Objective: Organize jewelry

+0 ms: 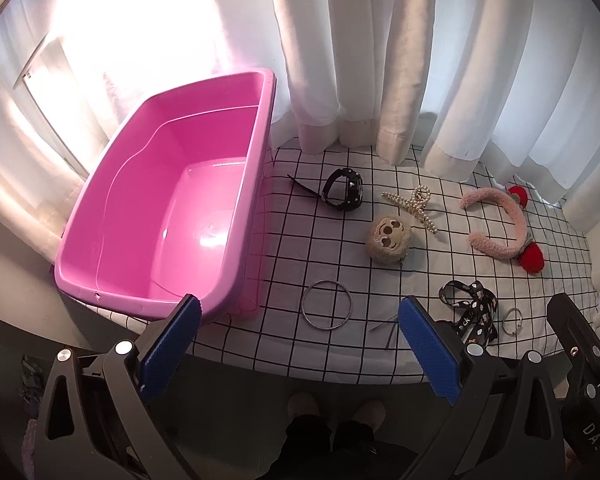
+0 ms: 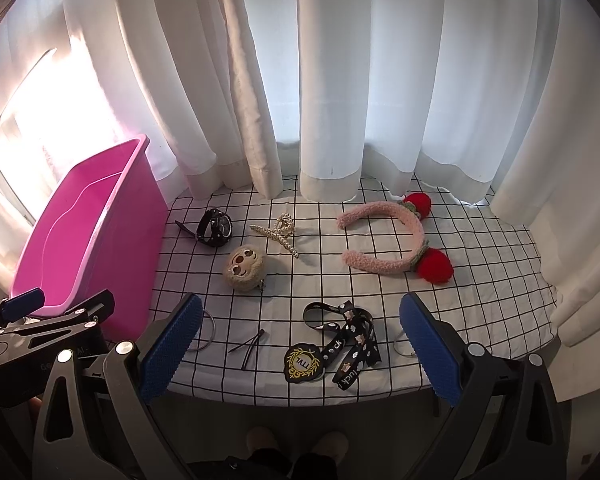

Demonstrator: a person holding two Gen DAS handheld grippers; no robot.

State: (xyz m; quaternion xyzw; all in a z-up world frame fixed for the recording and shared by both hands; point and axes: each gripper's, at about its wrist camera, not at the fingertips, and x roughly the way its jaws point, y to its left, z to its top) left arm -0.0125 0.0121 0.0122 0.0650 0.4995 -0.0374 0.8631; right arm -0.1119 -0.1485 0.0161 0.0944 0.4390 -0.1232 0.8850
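White curtains back a grid-cloth desk (image 2: 480,280); right of the pink tub (image 1: 236,220), jewelry lies scattered. Both hand-held grippers, left (image 1: 300,344) and right (image 2: 300,344), hover released; thin bangle (image 1: 326,304) may slip.

Sunlit white curtains (image 2: 332,80) behind checked tablecloth (image 2: 480,280)
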